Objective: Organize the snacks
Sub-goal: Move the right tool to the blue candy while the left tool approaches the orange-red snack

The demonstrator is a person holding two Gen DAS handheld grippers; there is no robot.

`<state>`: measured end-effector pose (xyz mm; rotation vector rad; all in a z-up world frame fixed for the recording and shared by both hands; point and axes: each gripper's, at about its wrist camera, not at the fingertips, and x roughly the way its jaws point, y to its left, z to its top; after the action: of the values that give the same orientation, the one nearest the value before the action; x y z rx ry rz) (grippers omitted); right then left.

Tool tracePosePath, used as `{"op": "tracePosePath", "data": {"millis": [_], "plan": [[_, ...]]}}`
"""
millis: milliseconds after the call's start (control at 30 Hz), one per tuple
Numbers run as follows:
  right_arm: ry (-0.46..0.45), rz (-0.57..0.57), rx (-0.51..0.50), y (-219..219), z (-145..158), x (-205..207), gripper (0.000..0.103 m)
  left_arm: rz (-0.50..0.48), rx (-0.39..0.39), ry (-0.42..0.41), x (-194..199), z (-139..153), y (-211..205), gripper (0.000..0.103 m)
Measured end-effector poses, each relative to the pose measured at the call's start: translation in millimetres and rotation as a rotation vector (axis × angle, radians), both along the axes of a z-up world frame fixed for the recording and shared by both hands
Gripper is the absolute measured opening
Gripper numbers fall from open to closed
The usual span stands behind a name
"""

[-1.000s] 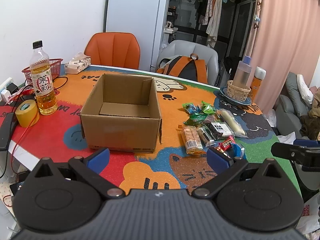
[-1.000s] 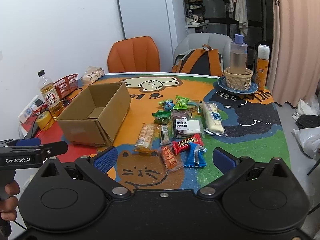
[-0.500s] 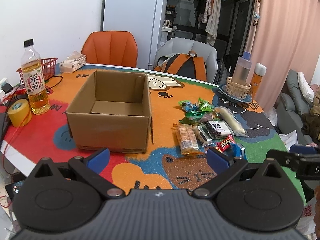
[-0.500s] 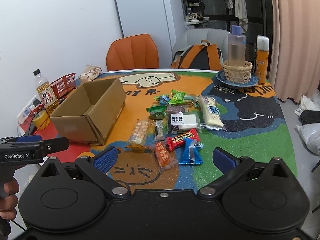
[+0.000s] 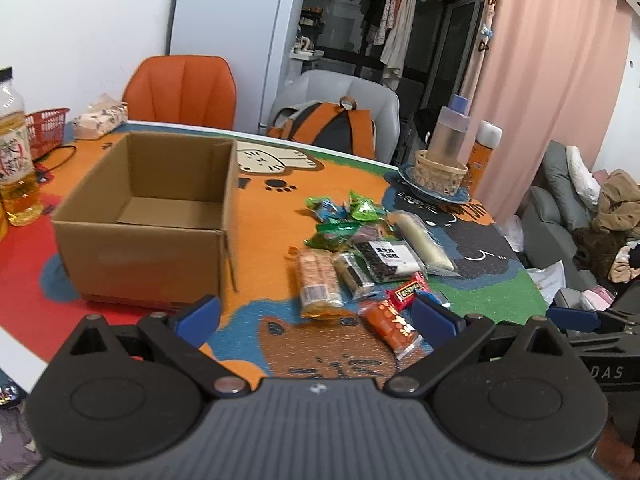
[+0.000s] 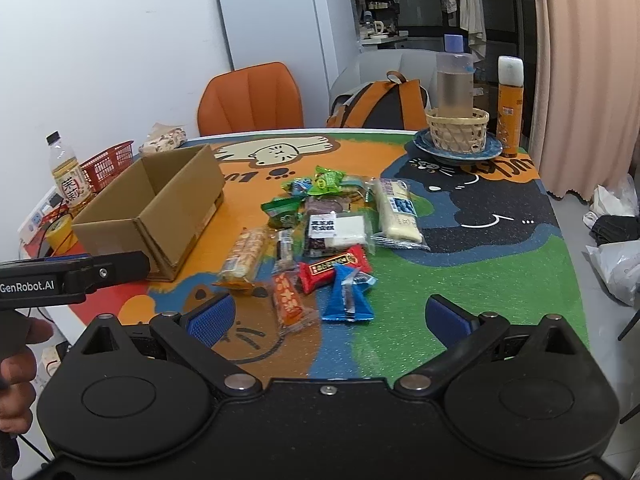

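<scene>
An empty open cardboard box (image 5: 148, 216) (image 6: 156, 216) stands on the cartoon-print table mat. To its right lies a heap of wrapped snacks: a biscuit pack (image 5: 318, 280) (image 6: 244, 256), an orange packet (image 5: 390, 326) (image 6: 288, 302), a red bar (image 6: 334, 266), a blue packet (image 6: 348, 294), a long white pack (image 6: 396, 212) and green candies (image 5: 340, 220). My left gripper (image 5: 318, 318) is open, low at the table's near edge, facing the biscuit pack. My right gripper (image 6: 328, 318) is open, just short of the orange and blue packets. Neither holds anything.
A tea bottle (image 6: 70, 178), red basket (image 6: 106, 164), yellow tape roll (image 6: 60, 232) and tissue pack (image 5: 100, 118) sit left of the box. A woven basket with a bottle (image 6: 456, 120) on a blue plate stands far right. Chairs and a backpack (image 5: 332, 128) are behind the table.
Both grippers have moved forward and rightward toward the snack heap, so the box slid left in view. Both stay open.
</scene>
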<state>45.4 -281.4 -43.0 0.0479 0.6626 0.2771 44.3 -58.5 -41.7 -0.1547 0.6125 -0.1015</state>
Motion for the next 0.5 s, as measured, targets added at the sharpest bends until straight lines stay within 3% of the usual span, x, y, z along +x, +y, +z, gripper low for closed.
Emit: {"op": "tracePosePath", "data": {"millis": [500], "plan": [[0.049,-0.007,0.013,-15.1,-27.1,22.0,0.103,-0.018,-0.011,0.043,32.2,-30.4,-20.4,0.100]]}}
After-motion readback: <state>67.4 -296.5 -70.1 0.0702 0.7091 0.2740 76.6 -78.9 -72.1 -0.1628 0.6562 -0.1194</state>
